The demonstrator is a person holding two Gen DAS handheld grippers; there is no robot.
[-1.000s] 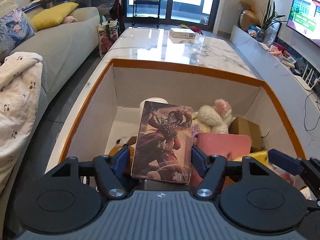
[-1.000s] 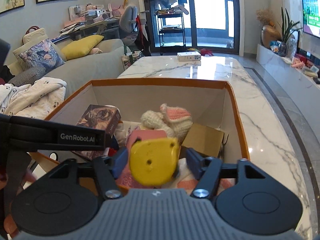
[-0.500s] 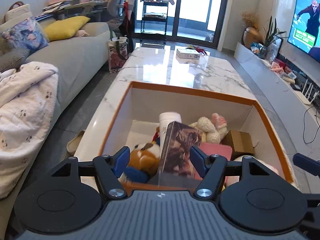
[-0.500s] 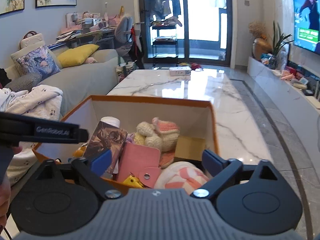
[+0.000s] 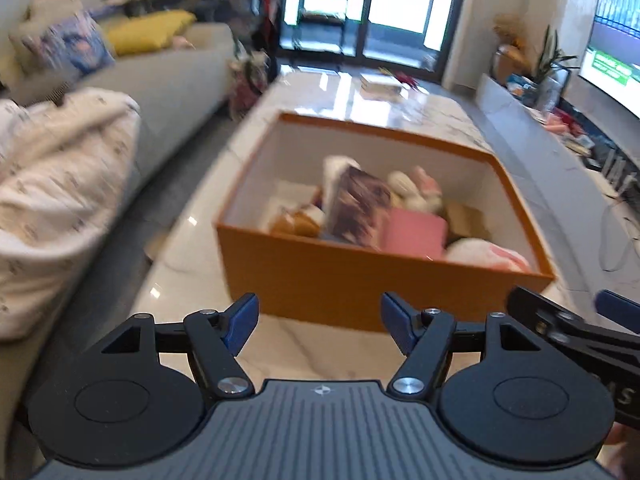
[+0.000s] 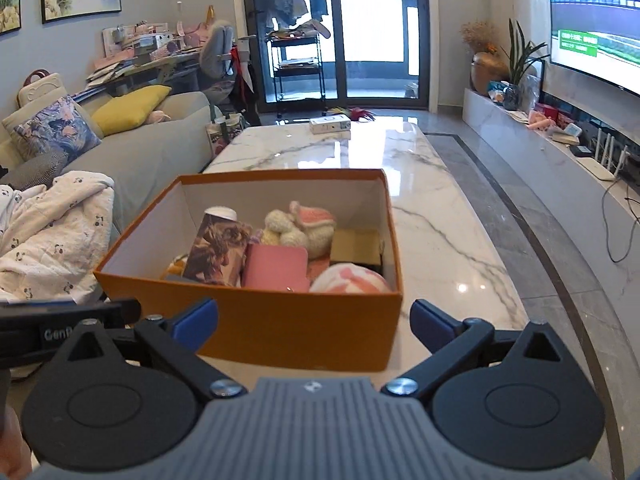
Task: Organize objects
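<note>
Having been released, the illustrated card box (image 6: 218, 254) and yellow item are left in the orange cardboard box (image 6: 280, 320), centre frame. Both tongs, left (image 5: 320, 322) and right (image 6: 314, 324), are now spread, empty and drawn back; the packing is judged nearly done.

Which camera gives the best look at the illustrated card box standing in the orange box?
The right wrist view: the illustrated card box is sharp there, leaning between a white cup and the pink wallet inside the orange box. The left wrist view shows it too, but motion blur smears its artwork.
</note>
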